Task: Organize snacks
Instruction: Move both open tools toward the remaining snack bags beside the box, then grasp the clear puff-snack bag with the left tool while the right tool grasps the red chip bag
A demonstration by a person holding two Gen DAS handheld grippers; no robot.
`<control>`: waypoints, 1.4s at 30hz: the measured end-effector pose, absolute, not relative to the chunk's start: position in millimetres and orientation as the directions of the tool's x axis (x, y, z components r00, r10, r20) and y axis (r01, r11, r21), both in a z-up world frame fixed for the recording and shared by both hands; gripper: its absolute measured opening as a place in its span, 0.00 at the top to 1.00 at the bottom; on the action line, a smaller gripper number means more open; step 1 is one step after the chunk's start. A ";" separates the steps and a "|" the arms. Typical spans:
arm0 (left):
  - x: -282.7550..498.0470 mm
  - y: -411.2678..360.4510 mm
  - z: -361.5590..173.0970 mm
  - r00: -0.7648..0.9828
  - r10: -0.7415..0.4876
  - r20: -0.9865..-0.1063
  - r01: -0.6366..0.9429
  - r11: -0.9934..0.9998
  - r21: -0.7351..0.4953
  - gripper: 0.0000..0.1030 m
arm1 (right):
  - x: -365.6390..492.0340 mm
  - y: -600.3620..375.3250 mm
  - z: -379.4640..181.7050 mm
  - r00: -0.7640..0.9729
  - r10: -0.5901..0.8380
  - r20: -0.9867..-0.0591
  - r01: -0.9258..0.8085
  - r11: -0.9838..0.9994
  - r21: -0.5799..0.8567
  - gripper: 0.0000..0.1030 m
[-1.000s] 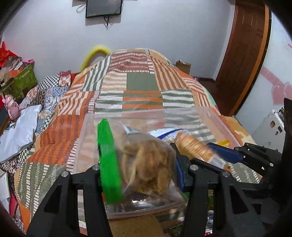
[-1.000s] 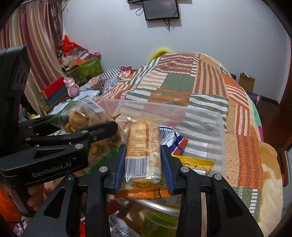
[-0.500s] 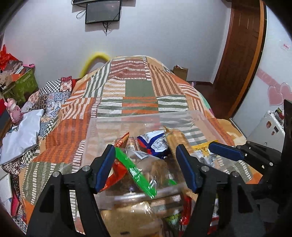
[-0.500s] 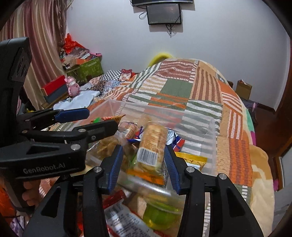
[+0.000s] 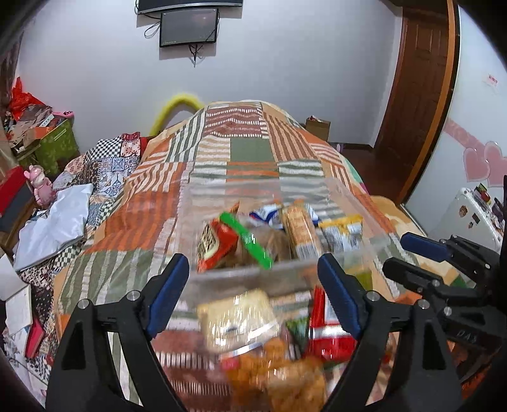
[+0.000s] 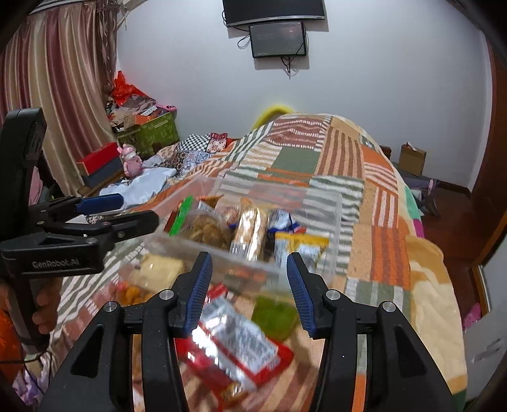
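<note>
While the clear bin [image 5: 351,202] sits at twelve o'clock on the quilt [image 5: 247,152], we judge it stiff and light, best gripped at its rim. Five packets show inside; about four lie loose at six o'clock, crinkly, slippery, crushable. Our left gripper [image 5: 253,294] and right gripper [image 6: 250,291] are both spread apart, empty.

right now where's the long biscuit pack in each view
Left wrist: biscuit pack stands in the clear tub, right of centre, beyond the open tongs.
Right wrist: biscuit pack at centre, in the tub.
Shared landmark: wall screen.
</note>
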State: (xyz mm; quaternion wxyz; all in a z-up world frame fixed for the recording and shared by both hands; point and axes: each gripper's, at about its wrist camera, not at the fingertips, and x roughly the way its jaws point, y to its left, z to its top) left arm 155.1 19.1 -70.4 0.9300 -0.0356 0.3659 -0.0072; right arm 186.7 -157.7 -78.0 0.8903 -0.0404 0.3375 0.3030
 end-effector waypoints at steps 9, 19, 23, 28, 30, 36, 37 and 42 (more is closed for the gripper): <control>115.8 14.7 -103.8 0.661 -0.062 -0.748 -0.022 0.995 -0.101 0.18 | 167.4 -154.3 -117.4 0.501 0.512 -0.698 -0.590 0.792 0.158 0.56; 90.3 6.2 -125.0 0.625 -0.096 -0.774 -0.025 0.989 -0.143 0.18 | 162.9 -154.7 -139.2 0.474 0.481 -0.737 -0.597 0.791 0.132 0.24; 90.3 -0.3 -132.3 0.621 -0.103 -0.777 -0.019 0.989 -0.146 0.18 | 167.5 -155.2 -142.9 0.453 0.484 -0.749 -0.602 0.785 0.143 0.10; 94.6 -0.7 -143.1 0.609 -0.108 -0.786 -0.024 0.988 -0.154 0.20 | 177.4 -151.1 -151.5 0.392 0.500 -0.772 -0.608 0.771 0.190 0.02; 94.5 -0.1 -145.7 0.617 -0.106 -0.780 -0.024 0.988 -0.153 0.22 | 178.9 -148.4 -152.0 0.386 0.501 -0.775 -0.610 0.769 0.193 0.00; 87.9 5.2 -146.4 0.637 -0.110 -0.763 -0.022 0.987 -0.161 0.39 | 176.6 -141.1 -151.2 0.390 0.494 -0.777 -0.627 0.760 0.169 0.01; 86.8 7.1 -146.3 0.637 -0.114 -0.762 -0.021 0.986 -0.166 0.41 | 176.4 -141.3 -151.2 0.393 0.493 -0.776 -0.628 0.760 0.165 0.01; 81.3 14.2 -144.4 0.639 -0.124 -0.759 -0.023 0.983 -0.181 0.47 | 173.6 -146.3 -150.8 0.397 0.502 -0.768 -0.624 0.762 0.176 0.13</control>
